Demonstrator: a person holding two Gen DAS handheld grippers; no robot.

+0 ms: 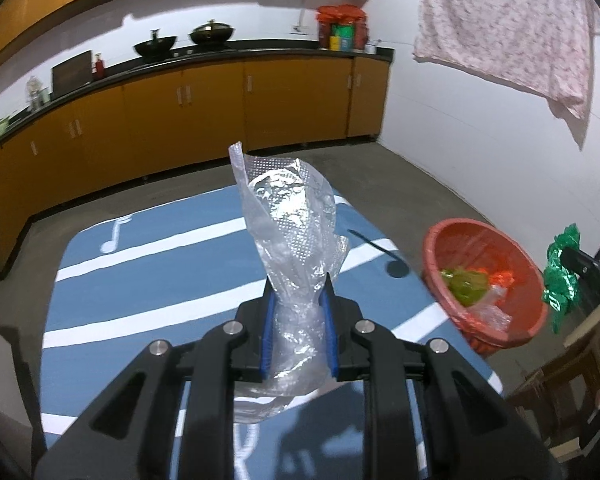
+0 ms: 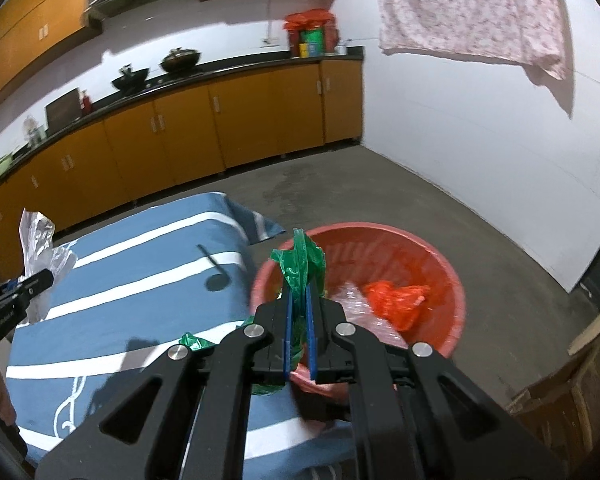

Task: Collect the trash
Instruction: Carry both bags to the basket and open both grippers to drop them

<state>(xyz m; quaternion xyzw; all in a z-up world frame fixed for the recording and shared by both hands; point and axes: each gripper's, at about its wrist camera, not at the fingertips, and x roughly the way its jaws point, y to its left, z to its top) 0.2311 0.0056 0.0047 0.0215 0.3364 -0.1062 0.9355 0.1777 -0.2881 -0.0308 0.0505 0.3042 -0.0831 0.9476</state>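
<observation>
Left gripper (image 1: 298, 292): we are clamping a clear bag (image 1: 292, 240), standing upright, long axis vertical, left of the basin (image 2: 440, 256). Right gripper (image 2: 299, 296): we are pinching a green bag (image 2: 300, 264) at the basin rim, its lower end hidden.

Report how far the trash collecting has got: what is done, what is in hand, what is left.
Done: the red basin already holds an orange bag, crumpled clear plastic and a green piece.

In hand: the left gripper is shut on a clear plastic bag; the right gripper is shut on a green plastic bag at the basin's near rim.

Left: dropping both bags in. The blue tablecloth shows no other trash.
</observation>
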